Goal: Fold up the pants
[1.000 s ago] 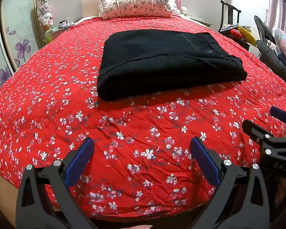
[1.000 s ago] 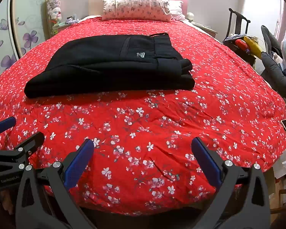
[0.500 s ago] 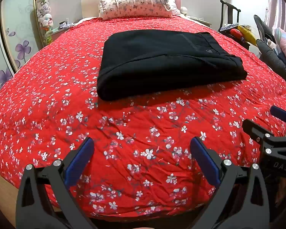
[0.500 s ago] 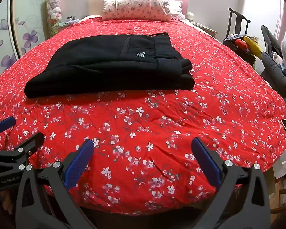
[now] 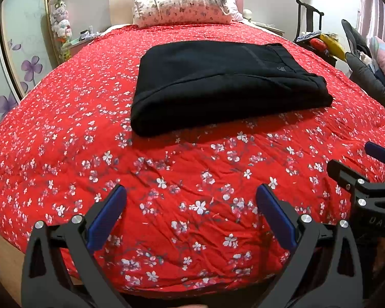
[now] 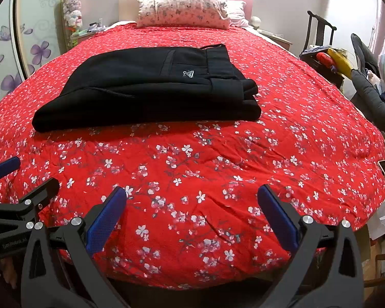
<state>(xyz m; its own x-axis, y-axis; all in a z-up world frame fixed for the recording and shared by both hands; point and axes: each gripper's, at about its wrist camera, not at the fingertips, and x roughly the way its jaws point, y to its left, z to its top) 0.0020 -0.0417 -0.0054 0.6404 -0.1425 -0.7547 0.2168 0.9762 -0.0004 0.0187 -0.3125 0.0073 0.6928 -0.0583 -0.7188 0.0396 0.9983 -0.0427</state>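
Folded black pants (image 5: 225, 84) lie in the upper middle of the frame on the red bedspread (image 5: 179, 179). At the bottom, the left gripper (image 5: 191, 218) and right gripper (image 6: 192, 218) hold their jaws wide apart, gripping nothing.

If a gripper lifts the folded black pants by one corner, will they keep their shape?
Probably not. The black pants are soft stacked layers with rounded fold edges, so they would likely droop and unfold. Pushed across the wrinkled red bedspread, they would probably bunch rather than slide.

A bedroom at home: big bed (image 6: 282, 118) with red flowery cover, soft pillow (image 6: 183, 9), stuffed toys (image 6: 73, 12) beside it.
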